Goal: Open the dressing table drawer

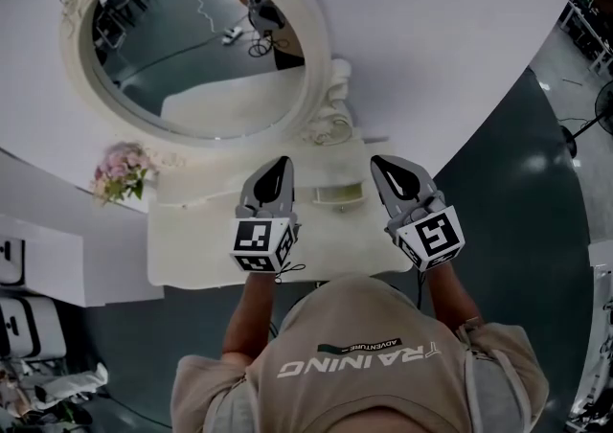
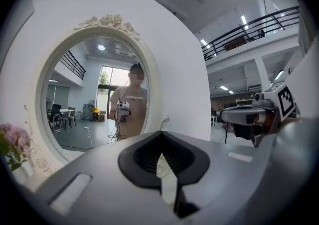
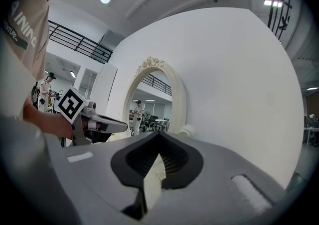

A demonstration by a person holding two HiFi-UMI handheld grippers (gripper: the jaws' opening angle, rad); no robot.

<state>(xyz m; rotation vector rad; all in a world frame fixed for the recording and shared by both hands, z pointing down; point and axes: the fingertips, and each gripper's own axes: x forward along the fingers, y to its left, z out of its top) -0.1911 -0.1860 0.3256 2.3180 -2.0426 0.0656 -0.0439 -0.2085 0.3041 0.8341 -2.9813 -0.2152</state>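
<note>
Cream-white carved dressing bench (image 1: pixel 192 244) is seen beneath clenched, empty left hand-held gripper (image 1: pixel 283 163) and right hand-held gripper (image 1: pixel 376 162), with unseen drawer judged below near edge, equidistant.

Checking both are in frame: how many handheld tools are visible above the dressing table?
2. The left tool is over the middle of the dressing table, the right tool beside it on the right. None appears hidden.

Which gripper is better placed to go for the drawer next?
Right, by a little: the right gripper hovers slightly nearer what looks like the drawer front than the left gripper. Both are shut above the dressing table.
</note>
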